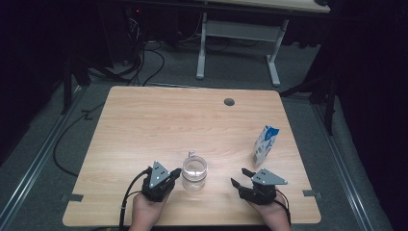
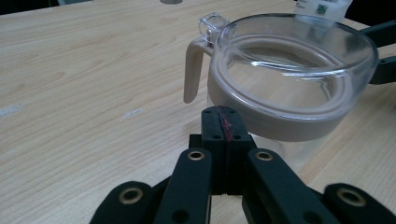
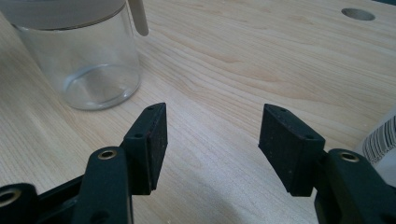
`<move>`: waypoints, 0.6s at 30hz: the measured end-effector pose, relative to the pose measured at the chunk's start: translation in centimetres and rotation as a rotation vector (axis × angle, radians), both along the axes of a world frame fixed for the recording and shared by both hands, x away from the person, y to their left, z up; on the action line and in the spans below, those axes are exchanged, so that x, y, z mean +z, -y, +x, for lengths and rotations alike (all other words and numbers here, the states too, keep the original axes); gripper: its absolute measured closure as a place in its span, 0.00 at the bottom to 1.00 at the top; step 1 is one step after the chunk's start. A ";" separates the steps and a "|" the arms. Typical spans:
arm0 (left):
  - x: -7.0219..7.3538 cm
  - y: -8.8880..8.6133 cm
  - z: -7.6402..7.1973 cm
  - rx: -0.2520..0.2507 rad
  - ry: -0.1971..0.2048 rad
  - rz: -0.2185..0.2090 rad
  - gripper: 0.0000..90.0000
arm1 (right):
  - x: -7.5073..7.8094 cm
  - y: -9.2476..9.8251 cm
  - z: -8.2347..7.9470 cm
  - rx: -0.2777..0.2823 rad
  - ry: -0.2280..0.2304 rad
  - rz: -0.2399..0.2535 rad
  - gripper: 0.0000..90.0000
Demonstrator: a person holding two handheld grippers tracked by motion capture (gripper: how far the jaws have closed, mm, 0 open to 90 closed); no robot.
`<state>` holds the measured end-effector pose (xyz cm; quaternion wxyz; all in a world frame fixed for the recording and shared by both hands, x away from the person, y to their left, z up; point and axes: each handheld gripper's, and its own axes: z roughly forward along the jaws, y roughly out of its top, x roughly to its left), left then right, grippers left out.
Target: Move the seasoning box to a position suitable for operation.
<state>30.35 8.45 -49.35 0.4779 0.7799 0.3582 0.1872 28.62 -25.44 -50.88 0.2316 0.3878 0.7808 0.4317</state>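
Observation:
A clear glass jug [image 1: 194,172] with a beige rim band and handle stands upright and empty near the front of the wooden table [image 1: 159,120]. My left gripper [image 1: 177,172] is just left of it, jaws shut with nothing between them. In the left gripper view its tips [image 2: 223,116] sit right at the jug [image 2: 289,70], under the beige band; whether they touch it I cannot tell. My right gripper [image 1: 239,177] rests to the jug's right, apart from it. Its jaws [image 3: 212,140] stand open over bare wood, with the jug [image 3: 88,60] off to one side.
A white and blue carton [image 1: 265,144] stands upright at the right of the table, behind my right gripper. A round cable hole [image 1: 229,102] lies near the far edge. Beyond the table are a white desk frame [image 1: 235,43] and cables on the floor.

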 end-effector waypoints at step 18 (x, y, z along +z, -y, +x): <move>0.1 1.8 -1.6 -0.083 -0.007 -0.008 1.00 | 0.3 -0.1 0.2 0.009 0.006 0.006 0.48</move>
